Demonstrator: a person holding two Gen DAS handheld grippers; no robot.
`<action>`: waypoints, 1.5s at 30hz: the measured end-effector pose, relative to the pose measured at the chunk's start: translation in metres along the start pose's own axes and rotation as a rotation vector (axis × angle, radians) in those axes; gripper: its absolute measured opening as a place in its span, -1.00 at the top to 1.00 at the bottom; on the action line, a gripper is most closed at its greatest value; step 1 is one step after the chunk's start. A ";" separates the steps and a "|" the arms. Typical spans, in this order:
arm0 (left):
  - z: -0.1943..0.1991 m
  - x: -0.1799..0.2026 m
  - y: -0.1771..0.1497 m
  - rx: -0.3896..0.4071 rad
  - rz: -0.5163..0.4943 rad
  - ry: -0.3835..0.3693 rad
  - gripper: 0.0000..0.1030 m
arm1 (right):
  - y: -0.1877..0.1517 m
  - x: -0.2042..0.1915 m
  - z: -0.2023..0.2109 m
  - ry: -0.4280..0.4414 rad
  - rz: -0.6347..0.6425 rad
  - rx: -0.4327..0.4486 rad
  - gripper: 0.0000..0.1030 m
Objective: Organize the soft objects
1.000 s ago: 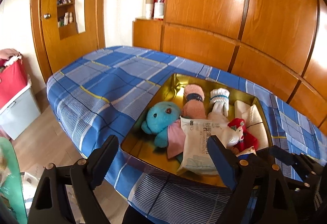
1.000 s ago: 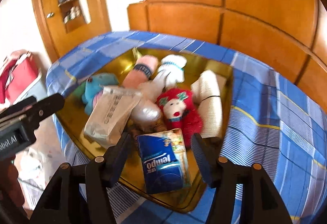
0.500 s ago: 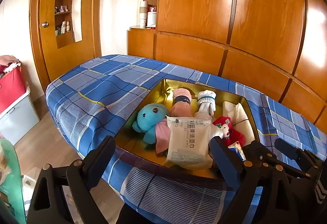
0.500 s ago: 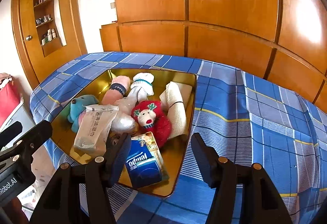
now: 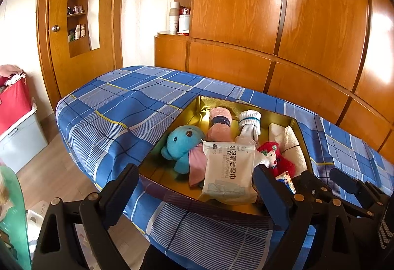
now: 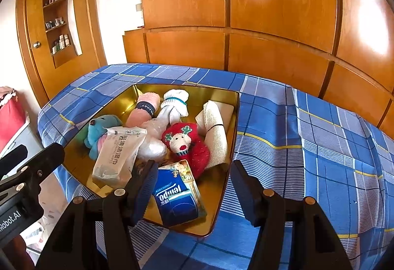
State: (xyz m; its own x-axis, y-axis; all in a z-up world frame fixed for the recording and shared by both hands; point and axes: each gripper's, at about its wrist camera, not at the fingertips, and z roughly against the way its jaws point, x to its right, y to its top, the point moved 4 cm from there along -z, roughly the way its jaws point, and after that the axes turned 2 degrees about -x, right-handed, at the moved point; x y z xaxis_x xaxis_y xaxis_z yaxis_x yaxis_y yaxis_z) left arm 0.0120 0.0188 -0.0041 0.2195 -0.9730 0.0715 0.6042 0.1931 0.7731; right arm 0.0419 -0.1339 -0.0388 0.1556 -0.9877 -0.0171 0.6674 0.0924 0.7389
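On the bed, a gold tray point(image 6: 231, 122) is seen holding, from left to right, a blue plush toy point(image 6: 98, 127), a wipes pack point(image 6: 118, 154), a tissue pack point(image 6: 176, 196) and a red reindeer toy point(image 6: 187, 144). The left gripper point(image 5: 194, 191) and right gripper point(image 6: 194, 186) are held with jaws apart, nothing gripped. Packing appears finished; any next grasp calls for a fresh approach.

Wood-panelled wardrobe point(image 5: 283, 23) behind the blue plaid bedspread point(image 5: 128, 107), a red bin point(image 5: 13, 102) at left.

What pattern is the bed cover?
Blue plaid bed cover with thin yellow lines, clearest in the right wrist view.
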 end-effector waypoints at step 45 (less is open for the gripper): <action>0.000 0.001 -0.005 -0.015 -0.001 0.000 -0.89 | -0.003 0.001 0.001 0.009 -0.012 -0.010 -0.20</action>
State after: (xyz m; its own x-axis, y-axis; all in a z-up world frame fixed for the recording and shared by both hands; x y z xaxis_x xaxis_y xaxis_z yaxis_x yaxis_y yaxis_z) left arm 0.0089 0.0167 -0.0080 0.2191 -0.9732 0.0705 0.6161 0.1940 0.7634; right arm 0.0396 -0.1353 -0.0400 0.1541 -0.9875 -0.0323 0.6762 0.0815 0.7322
